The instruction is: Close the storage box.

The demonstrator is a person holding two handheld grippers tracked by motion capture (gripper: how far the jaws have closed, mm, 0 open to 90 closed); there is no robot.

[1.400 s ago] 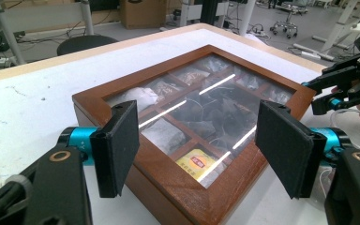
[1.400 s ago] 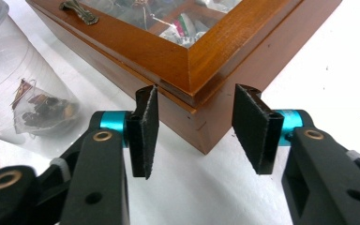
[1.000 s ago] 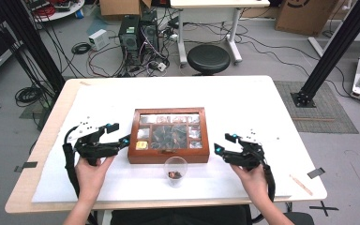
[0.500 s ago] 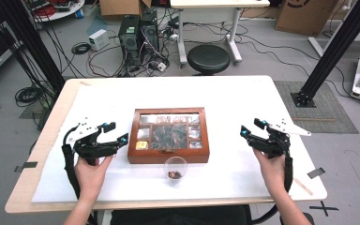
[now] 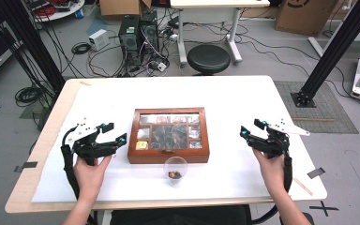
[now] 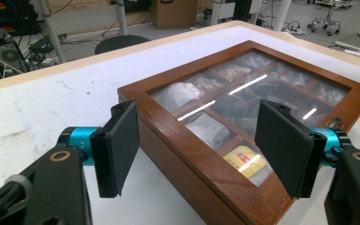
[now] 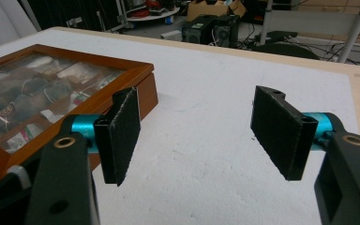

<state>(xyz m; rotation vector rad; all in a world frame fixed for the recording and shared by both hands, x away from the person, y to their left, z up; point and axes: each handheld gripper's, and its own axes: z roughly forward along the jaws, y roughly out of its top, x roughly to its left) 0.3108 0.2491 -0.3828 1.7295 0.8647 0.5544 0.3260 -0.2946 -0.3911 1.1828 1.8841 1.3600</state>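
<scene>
Plainly, the wooden box (image 5: 168, 135) at the table's centre, closed under its glazed lid, looks rigid, heavy and breakable on top, so the left gripper (image 5: 115, 137) at its 9 o'clock and right gripper (image 5: 251, 131) at 3 o'clock, both wide open and empty, should clamp the wood frame.

A clear plastic cup (image 5: 175, 169) stands on the worktop (image 5: 243, 101); a black stool (image 5: 208, 58) sits beyond the worktop's far edge.

One wooden box (image 5: 168, 136), one plastic cup (image 5: 175, 170), two claws, one table (image 5: 234, 98)
</scene>
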